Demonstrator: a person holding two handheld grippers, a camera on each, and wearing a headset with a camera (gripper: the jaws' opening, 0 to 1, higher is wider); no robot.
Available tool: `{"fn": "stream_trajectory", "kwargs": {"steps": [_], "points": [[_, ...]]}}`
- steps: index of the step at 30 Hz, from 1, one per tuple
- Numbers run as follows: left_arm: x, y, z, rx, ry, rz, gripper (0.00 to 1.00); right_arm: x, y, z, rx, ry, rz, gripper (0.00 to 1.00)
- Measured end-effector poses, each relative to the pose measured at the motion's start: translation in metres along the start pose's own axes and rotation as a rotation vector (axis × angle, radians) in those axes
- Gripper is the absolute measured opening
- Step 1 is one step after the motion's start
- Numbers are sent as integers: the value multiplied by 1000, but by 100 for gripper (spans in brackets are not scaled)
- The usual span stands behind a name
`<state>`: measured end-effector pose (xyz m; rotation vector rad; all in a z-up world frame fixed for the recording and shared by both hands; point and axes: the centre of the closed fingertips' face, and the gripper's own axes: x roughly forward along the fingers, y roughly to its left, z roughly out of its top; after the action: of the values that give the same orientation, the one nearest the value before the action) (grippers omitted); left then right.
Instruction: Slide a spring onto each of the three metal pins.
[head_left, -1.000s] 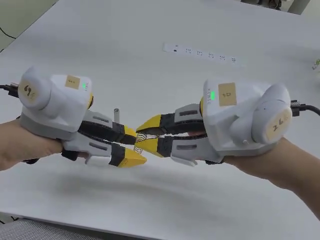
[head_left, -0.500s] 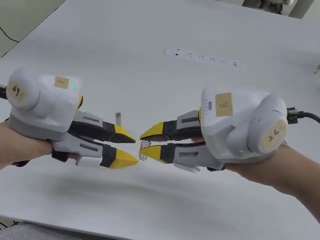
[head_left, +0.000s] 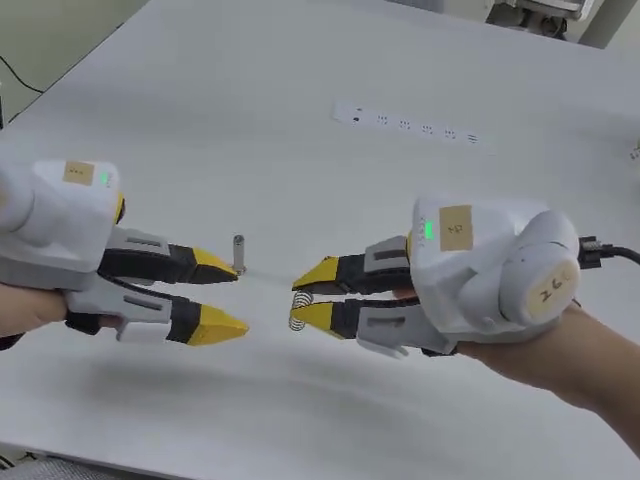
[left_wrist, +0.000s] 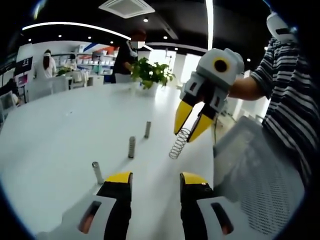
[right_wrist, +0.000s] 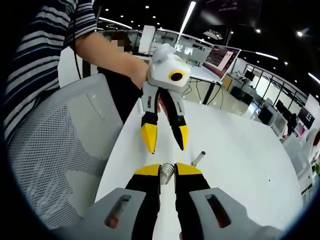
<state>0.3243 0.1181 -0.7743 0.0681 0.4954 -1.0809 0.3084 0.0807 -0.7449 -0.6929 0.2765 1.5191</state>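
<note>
One coil spring (left_wrist: 177, 144), centre frame, looks light and bendy, sensibly pinched by one end in the right gripper (head_left: 298, 302) while the left gripper (head_left: 241, 301) gapes empty.

Spring (left_wrist: 176, 144): silver coil, one end pinched in right gripper (left_wrist: 186, 135) jaws, rest dangling free. Near pin (left_wrist: 97, 172), middle pin (left_wrist: 132, 147), far pin (left_wrist: 147, 129): short, metal, upright in a row on counter (left_wrist: 60, 130).

The right gripper (left_wrist: 184, 136) holds a spring (left_wrist: 177, 145) near pins (left_wrist: 131, 147).
</note>
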Motion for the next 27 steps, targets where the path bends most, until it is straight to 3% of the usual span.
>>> {"fn": "stream_trajectory", "kwargs": {"steps": [9, 13, 17, 21, 27], "points": [[-14, 12, -5, -37, -23, 76, 51, -3, -4, 0, 10, -3, -17, 7], [-20, 15, -6, -49, -34, 95, 54, -3, -8, 0, 19, -5, -32, 7], [-27, 22, -6, -68, -53, 134, 64, -3, -12, 2, 42, -18, -47, 7], [-32, 23, -9, -78, -64, 148, 67, -3, -14, 2, 53, -19, -52, 7], [-35, 25, -14, -98, -82, 178, 83, -3, -15, 1, 61, -16, -54, 7]]}}
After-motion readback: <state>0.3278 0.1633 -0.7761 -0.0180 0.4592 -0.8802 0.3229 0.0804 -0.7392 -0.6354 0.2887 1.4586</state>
